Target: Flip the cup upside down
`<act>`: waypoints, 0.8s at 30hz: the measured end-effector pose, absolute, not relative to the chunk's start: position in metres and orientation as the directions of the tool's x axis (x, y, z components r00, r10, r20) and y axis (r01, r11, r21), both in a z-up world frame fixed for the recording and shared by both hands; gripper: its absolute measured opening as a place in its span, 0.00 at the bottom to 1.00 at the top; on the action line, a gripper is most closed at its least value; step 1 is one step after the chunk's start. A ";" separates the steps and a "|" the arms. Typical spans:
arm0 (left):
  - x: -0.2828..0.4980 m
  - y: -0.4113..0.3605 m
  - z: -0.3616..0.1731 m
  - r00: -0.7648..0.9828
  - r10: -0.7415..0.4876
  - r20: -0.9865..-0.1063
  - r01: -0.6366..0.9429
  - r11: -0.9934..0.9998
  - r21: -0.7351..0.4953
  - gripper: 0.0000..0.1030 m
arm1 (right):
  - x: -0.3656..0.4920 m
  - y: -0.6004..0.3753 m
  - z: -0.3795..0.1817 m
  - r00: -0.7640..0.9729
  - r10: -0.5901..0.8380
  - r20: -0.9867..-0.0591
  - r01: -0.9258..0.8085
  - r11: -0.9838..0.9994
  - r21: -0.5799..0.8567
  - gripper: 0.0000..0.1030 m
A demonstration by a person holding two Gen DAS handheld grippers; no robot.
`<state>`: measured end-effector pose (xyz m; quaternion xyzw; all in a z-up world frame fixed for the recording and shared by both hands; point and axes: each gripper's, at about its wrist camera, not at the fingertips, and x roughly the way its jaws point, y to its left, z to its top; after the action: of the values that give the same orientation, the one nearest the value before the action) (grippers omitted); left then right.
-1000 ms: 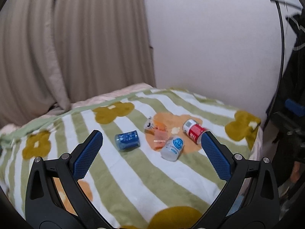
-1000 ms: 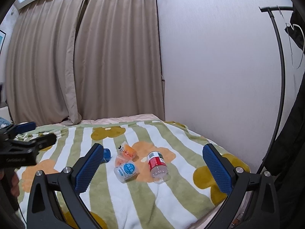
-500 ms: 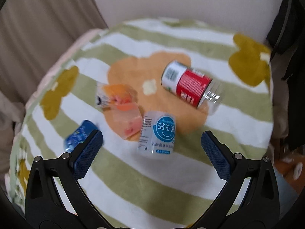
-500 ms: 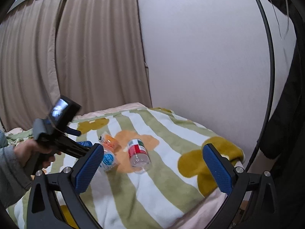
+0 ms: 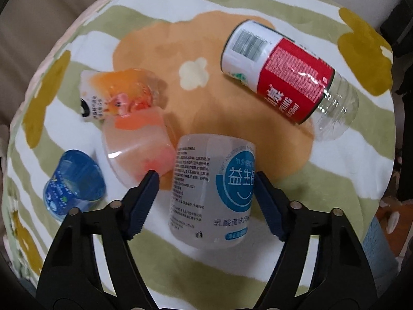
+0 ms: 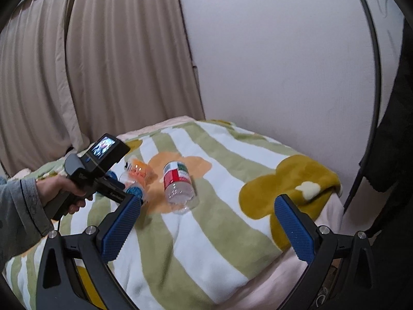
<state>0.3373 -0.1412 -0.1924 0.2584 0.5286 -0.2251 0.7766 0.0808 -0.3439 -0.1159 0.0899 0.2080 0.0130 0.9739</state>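
Observation:
Several cut-bottle cups lie on their sides on a striped flower blanket (image 5: 232, 266). A clear cup with a blue label (image 5: 214, 191) lies between the fingers of my left gripper (image 5: 205, 178), which is open around it; the right finger touches or nearly touches its side, the left stands a little off. A pink-orange cup (image 5: 136, 144) lies just left of it, an orange-label cup (image 5: 116, 95) behind that, a blue cup (image 5: 74, 183) at far left, a red-label cup (image 5: 286, 75) at upper right. My right gripper (image 6: 206, 219) is open and empty, held back above the bed's near corner.
The bed stands against a white wall (image 6: 271, 51) with beige curtains (image 6: 90, 64) behind. In the right wrist view the left gripper's handle and camera (image 6: 95, 165), held in a hand, hang over the cups. Dark clothing and a metal stand (image 6: 374, 77) are at the right.
My left gripper has dropped close to the cups and narrowed around the blue-label cup. My right gripper has stayed back and open.

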 end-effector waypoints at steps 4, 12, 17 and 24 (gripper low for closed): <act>0.338 -0.145 -0.199 0.331 -0.064 -0.942 0.635 0.753 0.172 0.57 | 0.089 -0.336 -0.126 0.902 0.082 -0.424 -0.010 0.985 0.170 1.00; 0.324 -0.141 -0.177 0.367 -0.089 -0.926 0.643 0.744 0.183 0.55 | 0.096 -0.322 -0.134 0.885 0.121 -0.449 -0.057 0.987 0.153 1.00; 0.285 -0.124 -0.149 0.390 -0.105 -0.915 0.666 0.718 0.202 0.55 | 0.093 -0.308 -0.129 0.884 0.144 -0.445 -0.089 0.986 0.140 1.00; 0.218 -0.099 -0.145 0.355 -0.068 -0.932 0.727 0.647 0.230 0.55 | 0.081 -0.292 -0.124 0.880 0.176 -0.441 -0.123 0.982 0.146 1.00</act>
<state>0.2178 -0.0985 -0.1455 0.3276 0.5032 -0.2632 0.7552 0.0809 -0.2923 -0.1240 0.0567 0.2324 0.0771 0.9679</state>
